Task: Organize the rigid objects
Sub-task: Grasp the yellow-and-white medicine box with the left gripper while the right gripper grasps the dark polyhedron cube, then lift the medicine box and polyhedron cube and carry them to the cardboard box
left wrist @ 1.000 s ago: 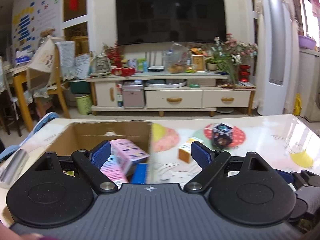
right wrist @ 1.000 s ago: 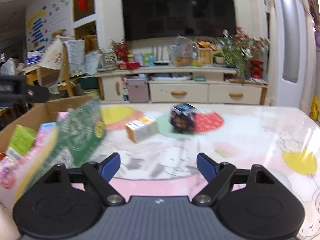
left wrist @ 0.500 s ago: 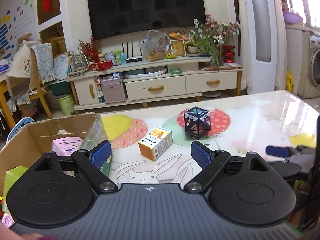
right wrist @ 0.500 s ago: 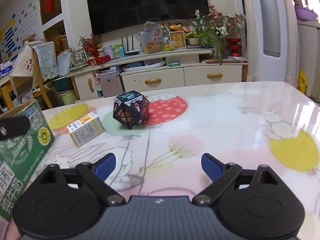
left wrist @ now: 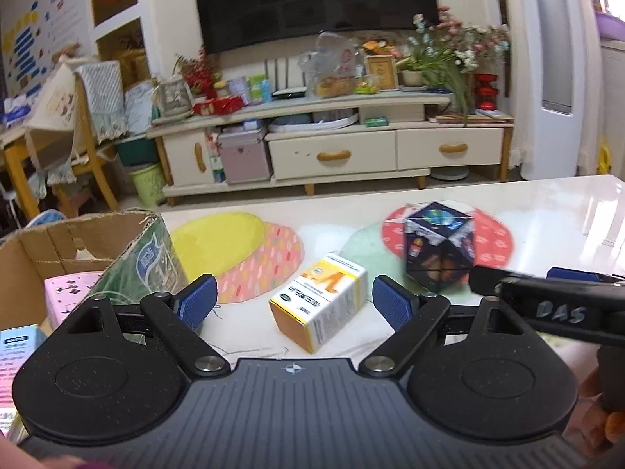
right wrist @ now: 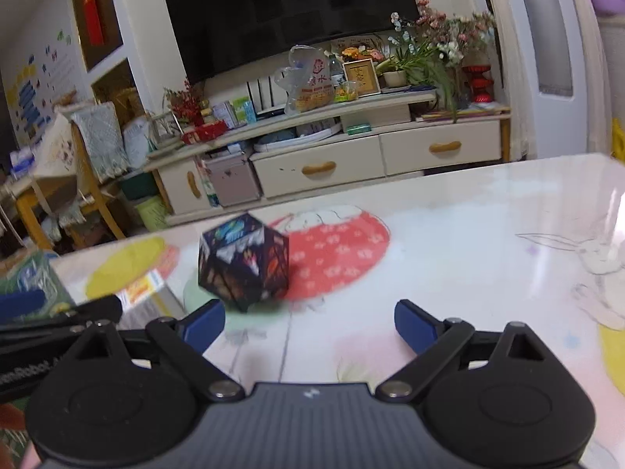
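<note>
A small orange and white box lies on the table just ahead of my left gripper, in line with the gap between its open pads; neither pad touches it. Behind it to the right stands a dark printed cube. The right wrist view has that cube ahead and left of my right gripper, which is open and holds nothing. A cardboard box at the left holds a green carton leaning on its wall and a pink box.
The glossy table with cartoon prints stretches right of the cube. One blue finger of the right gripper crosses the right of the left wrist view. Beyond the table's far edge are a TV cabinet and a yellow-legged table.
Both grippers swung right, away from the cardboard box, and lower toward the small box and the cube. The green carton left the right gripper and now leans in the box; the right jaws widened.
</note>
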A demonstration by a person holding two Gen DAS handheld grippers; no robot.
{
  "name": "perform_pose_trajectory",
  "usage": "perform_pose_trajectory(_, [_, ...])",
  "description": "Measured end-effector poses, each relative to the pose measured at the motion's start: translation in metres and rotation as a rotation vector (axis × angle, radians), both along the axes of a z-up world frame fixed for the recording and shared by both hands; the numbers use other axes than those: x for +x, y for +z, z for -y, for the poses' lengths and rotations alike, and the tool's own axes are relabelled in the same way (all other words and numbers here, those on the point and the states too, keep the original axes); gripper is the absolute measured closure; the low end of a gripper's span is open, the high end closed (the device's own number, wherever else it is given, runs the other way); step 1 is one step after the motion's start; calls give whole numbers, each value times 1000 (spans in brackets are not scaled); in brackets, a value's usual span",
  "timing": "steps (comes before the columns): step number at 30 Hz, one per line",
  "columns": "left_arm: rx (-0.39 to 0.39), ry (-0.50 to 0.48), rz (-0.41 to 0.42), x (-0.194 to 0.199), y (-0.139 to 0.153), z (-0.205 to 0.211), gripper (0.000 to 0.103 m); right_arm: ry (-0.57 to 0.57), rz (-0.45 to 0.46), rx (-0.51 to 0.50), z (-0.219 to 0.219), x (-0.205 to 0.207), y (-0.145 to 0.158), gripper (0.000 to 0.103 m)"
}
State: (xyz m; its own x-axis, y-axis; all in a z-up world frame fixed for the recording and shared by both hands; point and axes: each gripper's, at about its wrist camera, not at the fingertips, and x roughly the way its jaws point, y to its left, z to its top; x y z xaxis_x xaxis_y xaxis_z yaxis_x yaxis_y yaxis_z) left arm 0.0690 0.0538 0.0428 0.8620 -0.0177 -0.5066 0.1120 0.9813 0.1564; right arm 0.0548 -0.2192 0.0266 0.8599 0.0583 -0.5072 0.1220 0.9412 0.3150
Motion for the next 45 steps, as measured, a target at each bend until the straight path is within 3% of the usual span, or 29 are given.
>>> perform_pose_trajectory(7, [0, 14, -42, 31, -13, 10, 0, 90, 59, 78, 3, 19, 2, 2])
perform_pose_trajectory(17, [2, 3, -66, 46, -27, 16, 1, 106, 41, 30, -13, 44, 4, 1])
perform_pose_trajectory(20, [3, 5, -79, 49, -29, 19, 11, 98, 26, 43, -12, 50, 2, 1])
perform_pose_trajectory(23, [-7, 13, -97, 51, -31, 20, 32, 109, -3, 42, -14, 54, 0, 7])
perform_pose_trajectory(27, [-37, 30, -103, 53, -28, 18, 39, 138, -8, 40, -17, 55, 0, 20])
perform_pose_trajectory(29, [-45, 39, -100, 52, -27, 18, 43, 152, 1, 28, -20, 54, 2, 33])
perform_pose_trajectory(36, [-53, 66, -94, 41, -26, 18, 61, 108, 12, 19, -16, 49, 4, 34])
perform_pose_trajectory(45, [-53, 72, -98, 16, -26, 13, 62, 115, 10, -97, -30, 30, 9, 35])
